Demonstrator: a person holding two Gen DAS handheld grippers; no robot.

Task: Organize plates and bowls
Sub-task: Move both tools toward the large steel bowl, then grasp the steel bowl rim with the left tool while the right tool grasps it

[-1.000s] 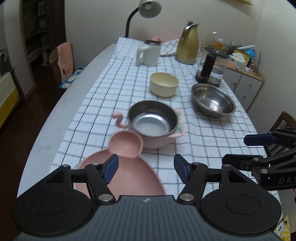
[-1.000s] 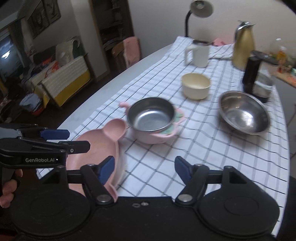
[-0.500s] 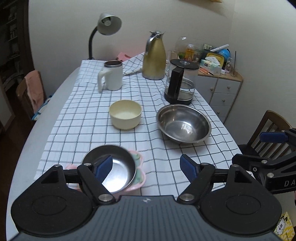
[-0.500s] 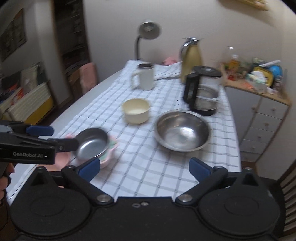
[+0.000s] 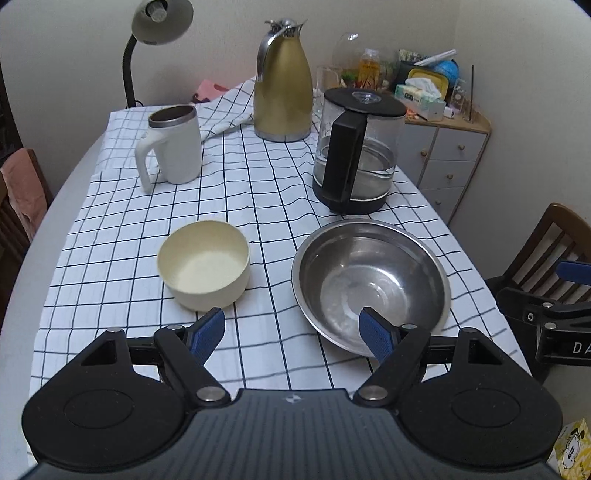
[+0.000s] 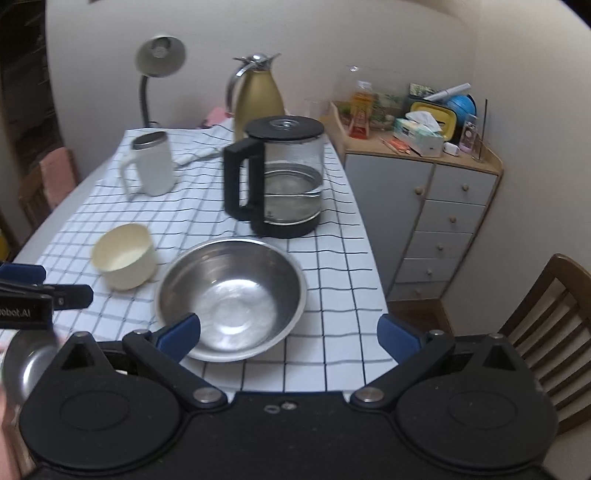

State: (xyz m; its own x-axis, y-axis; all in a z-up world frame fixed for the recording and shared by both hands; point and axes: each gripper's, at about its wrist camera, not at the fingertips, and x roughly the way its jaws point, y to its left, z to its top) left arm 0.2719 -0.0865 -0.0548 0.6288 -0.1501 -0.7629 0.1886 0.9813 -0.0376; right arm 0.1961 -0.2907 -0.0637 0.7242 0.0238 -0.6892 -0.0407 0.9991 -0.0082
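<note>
A large steel bowl [image 5: 371, 282] sits on the checked tablecloth, also in the right wrist view [image 6: 231, 297]. A cream bowl [image 5: 204, 264] stands to its left, seen in the right wrist view [image 6: 123, 256] too. My left gripper [image 5: 291, 334] is open and empty, near the steel bowl's front rim. My right gripper [image 6: 290, 334] is open wide and empty, its left finger over the steel bowl's near rim. A smaller steel bowl [image 6: 26, 360] shows at the lower left of the right wrist view, partly hidden.
A glass kettle [image 5: 356, 153], a gold thermos [image 5: 282, 101], a white mug [image 5: 171, 149] and a desk lamp [image 5: 157, 22] stand at the back of the table. A drawer cabinet [image 6: 437, 218] and a wooden chair [image 6: 554, 314] are on the right.
Both grippers have swung right and forward, from the pink plate and small steel bowl to the large steel bowl and cream bowl. The right gripper has opened wider.
</note>
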